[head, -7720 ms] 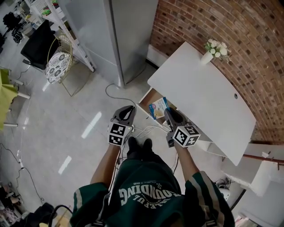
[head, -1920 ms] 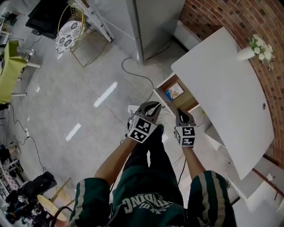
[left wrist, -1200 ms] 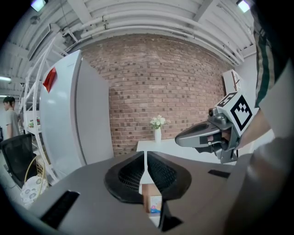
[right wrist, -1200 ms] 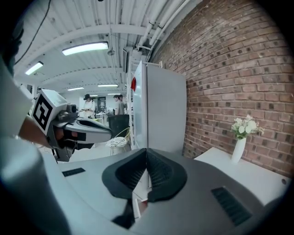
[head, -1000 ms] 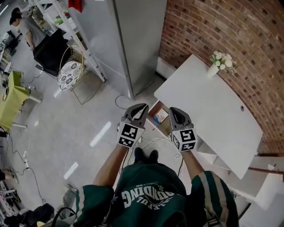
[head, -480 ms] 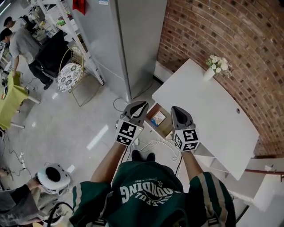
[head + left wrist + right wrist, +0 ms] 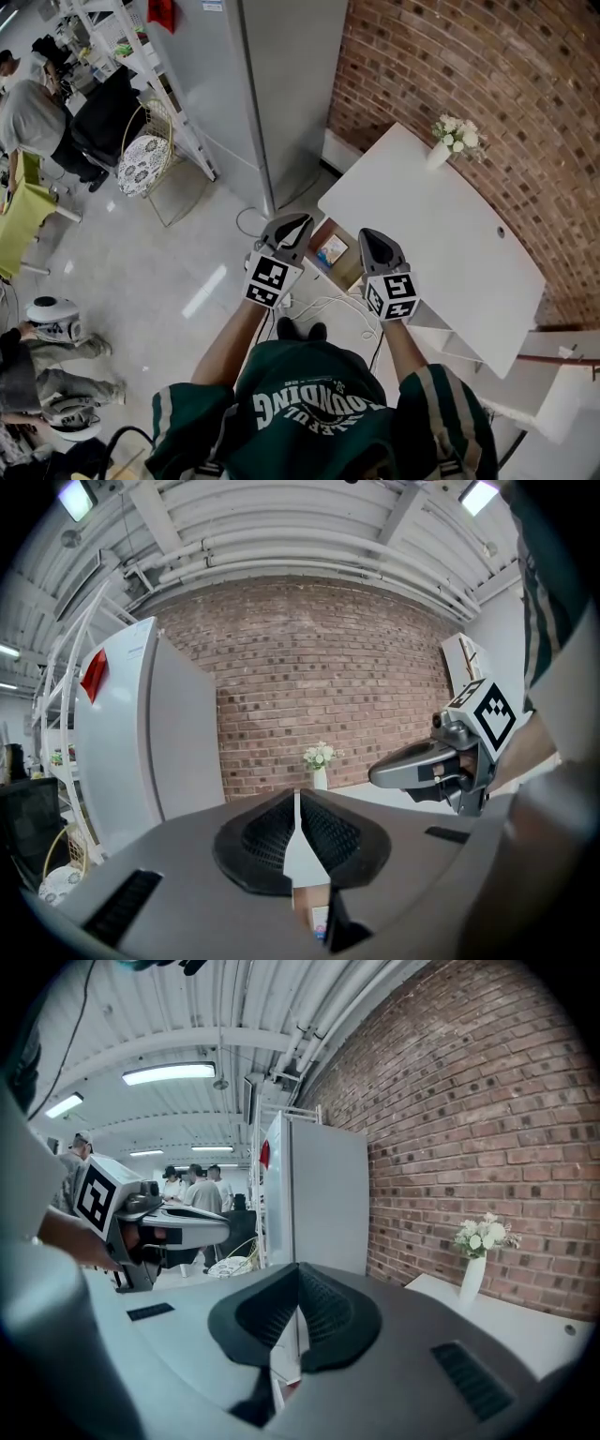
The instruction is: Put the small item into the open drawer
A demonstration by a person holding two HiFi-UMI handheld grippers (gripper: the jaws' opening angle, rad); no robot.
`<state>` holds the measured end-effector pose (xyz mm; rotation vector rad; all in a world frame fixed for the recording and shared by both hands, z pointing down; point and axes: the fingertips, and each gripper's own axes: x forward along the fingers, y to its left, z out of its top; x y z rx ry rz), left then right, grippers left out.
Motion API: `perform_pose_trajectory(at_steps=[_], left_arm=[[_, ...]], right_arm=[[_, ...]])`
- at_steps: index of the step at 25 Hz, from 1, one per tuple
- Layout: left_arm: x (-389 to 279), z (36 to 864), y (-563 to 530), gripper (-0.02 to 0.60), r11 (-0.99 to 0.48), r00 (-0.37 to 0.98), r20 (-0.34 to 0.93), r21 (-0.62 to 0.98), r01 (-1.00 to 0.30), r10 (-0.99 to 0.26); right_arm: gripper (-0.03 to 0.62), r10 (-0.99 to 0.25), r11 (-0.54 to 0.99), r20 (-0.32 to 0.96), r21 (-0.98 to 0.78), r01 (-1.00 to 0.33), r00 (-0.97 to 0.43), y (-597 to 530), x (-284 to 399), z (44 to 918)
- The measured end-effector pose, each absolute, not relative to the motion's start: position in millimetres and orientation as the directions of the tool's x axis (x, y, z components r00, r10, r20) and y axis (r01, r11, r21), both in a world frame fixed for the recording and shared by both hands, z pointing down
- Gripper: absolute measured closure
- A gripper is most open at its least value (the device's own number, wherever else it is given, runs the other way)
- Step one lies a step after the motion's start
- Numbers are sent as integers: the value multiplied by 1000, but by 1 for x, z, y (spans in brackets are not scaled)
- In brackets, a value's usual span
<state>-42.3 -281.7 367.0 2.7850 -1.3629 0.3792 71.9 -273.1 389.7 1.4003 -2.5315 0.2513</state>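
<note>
Left tongs and right tongs are pinched closed, empty. The small blue-white packet seemingly lies in the open wooden drawer mid-frame; keep both tongs clear.

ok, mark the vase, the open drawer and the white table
vase [image 7: 438, 156], head view, on its white body.
open drawer [image 7: 347, 268], head view, on bare wood inside it.
white table [image 7: 431, 225], head view, on its bare top.
</note>
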Motion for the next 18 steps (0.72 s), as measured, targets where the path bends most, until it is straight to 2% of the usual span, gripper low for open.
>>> perform_pose_trajectory(at_steps=[18], left_arm=[[-47, 380, -282, 551, -620, 591, 240, -68, -781, -770]], right_arm=[[569, -811, 523, 289, -31, -852, -509, -273, 66, 394]])
